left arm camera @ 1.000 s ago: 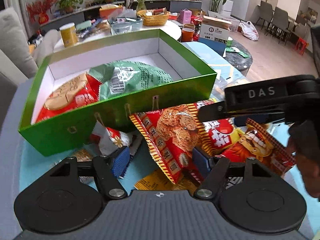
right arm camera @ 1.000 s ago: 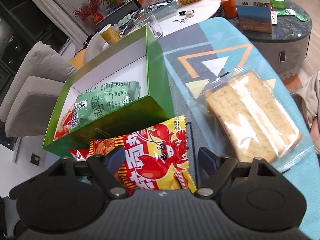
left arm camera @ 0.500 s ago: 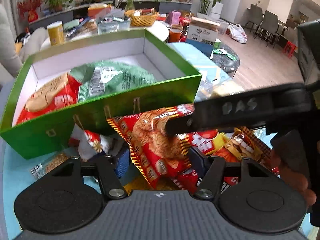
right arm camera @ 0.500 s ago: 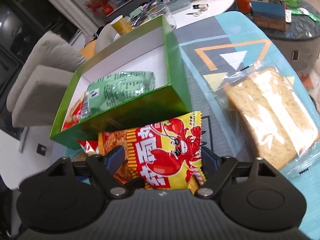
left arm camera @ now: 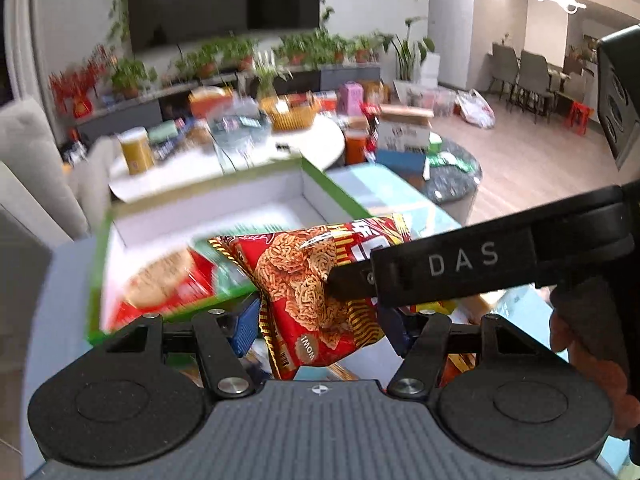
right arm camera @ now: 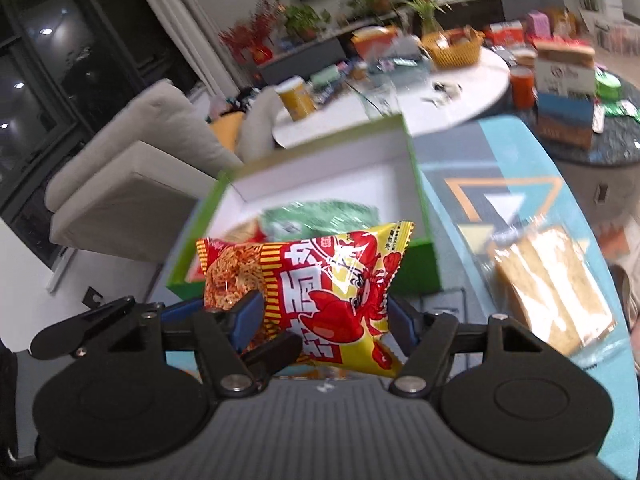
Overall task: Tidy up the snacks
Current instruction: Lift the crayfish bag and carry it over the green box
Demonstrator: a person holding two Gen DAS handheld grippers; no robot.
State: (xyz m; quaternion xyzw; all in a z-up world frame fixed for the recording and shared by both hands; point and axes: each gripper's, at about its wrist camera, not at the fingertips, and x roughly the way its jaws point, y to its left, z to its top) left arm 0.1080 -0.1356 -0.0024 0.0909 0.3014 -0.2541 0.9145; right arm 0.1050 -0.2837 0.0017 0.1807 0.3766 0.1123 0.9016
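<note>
Each claw is clenched on its own light, crinkly noodle packet, left claw (left arm camera: 316, 322) on the red one (left arm camera: 316, 292), right claw (right arm camera: 326, 320) on the lobster-printed one (right arm camera: 320, 292), both lifted at six o'clock of the green box (right arm camera: 420, 220); grip mid-bag gently, contents crush easily.

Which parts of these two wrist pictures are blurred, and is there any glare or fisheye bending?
Left wrist view: the green box and the far tables smear with motion, while the red noodle packet stays sharp. Right wrist view: background softly blurred, glare on the yellow crayfish packet and wrapped bread; fisheye bends the edges.
</note>
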